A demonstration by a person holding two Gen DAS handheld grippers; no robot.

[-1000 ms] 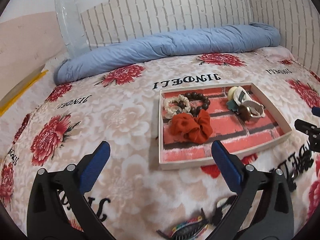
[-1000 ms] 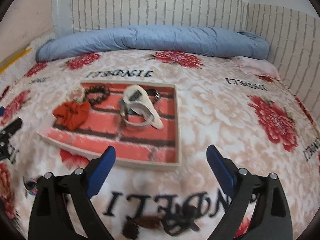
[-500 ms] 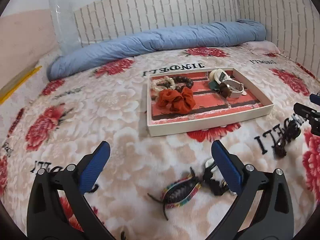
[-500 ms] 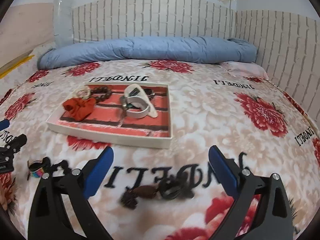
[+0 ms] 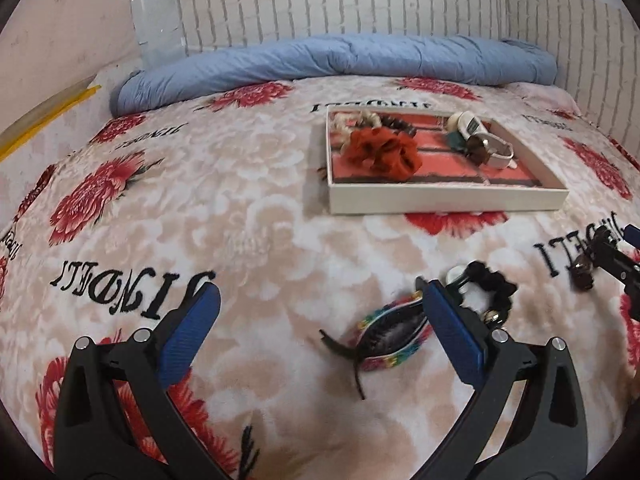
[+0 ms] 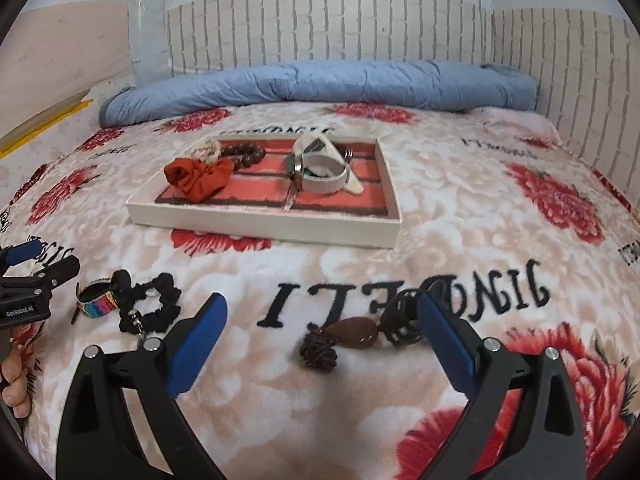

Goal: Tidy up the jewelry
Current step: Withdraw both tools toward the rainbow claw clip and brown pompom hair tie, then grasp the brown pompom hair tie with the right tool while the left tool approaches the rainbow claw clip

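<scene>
A shallow white tray (image 5: 444, 200) (image 6: 264, 222) lies on the flowered blanket and holds an orange scrunchie (image 5: 380, 152) (image 6: 200, 178), dark beads (image 6: 246, 152) and a white watch (image 5: 486, 140) (image 6: 326, 168). Nearer me lie a rainbow woven clip (image 5: 390, 334) (image 6: 96, 304) and a black scrunchie (image 5: 490, 288) (image 6: 154, 304). My left gripper (image 5: 320, 334) is open, its right finger just over the clip's end. My right gripper (image 6: 322, 338) is open around a brown pendant (image 6: 356, 332), a dark knotted ball (image 6: 318, 354) and a black claw clip (image 6: 402, 318).
A rolled blue duvet (image 5: 340, 64) (image 6: 320, 84) lies along the headboard behind the tray. Brick-pattern wall panels stand at the back and right. A yellow strip (image 5: 44, 118) marks the bed's left edge. A person's fingers (image 6: 14, 384) show at the lower left in the right wrist view.
Both grippers have pulled back from the tray and dropped lower toward the blanket. The loose clips, scrunchie and pendant have come into view between and beside the open fingers.
</scene>
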